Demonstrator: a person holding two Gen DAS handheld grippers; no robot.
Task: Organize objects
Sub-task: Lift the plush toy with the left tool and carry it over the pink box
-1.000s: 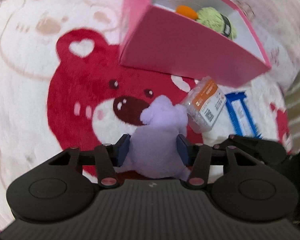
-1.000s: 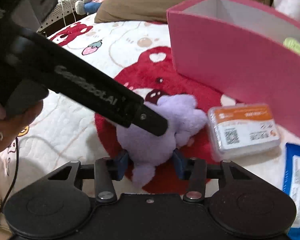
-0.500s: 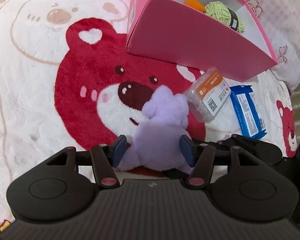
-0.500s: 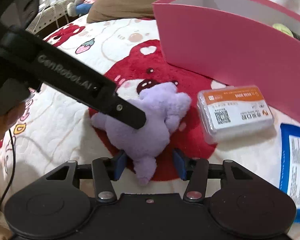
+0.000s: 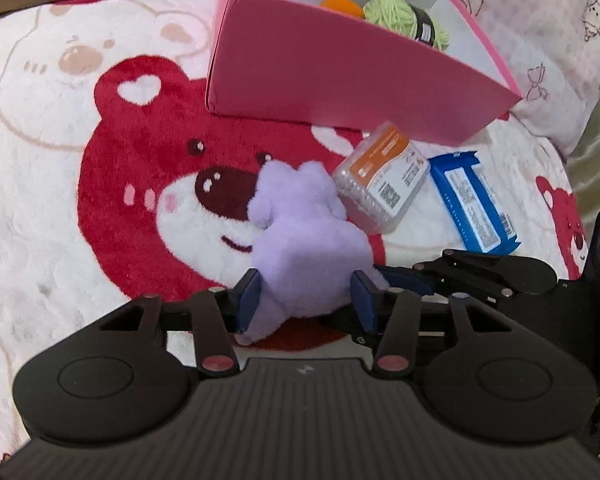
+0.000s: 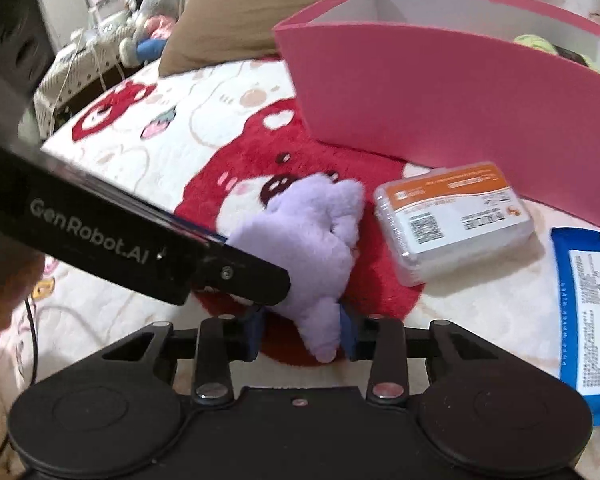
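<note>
Nearest the lenses, both tongs have just been closing on the purple plush toy (image 5: pixel 304 240), which lies on the bed's bear-print blanket (image 5: pixel 112 184). The left tongs (image 5: pixel 306 296) have their blue pads pressed into its lower body from either side, and the right tongs (image 6: pixel 302 332) pinch its narrow bottom limb. The plush looks light, soft and squashy (it will give under the pads rather than slip), so the thick body is the surer place to hold; the limb alone would likely let it dangle and swing.

Just beyond its head sits a clear plastic case with an orange label (image 5: pixel 384 184), apparently touching the plush, and past that a blue packet (image 5: pixel 472 204); both look stiffer and flatter.

Farthest is the pink box (image 5: pixel 340 80), open-topped, already holding green yarn (image 5: pixel 404 16) and something orange (image 5: pixel 340 2). Its near wall stands tall, so anything carried in must clear that rim. The blanket to the left lies open for moving.
</note>
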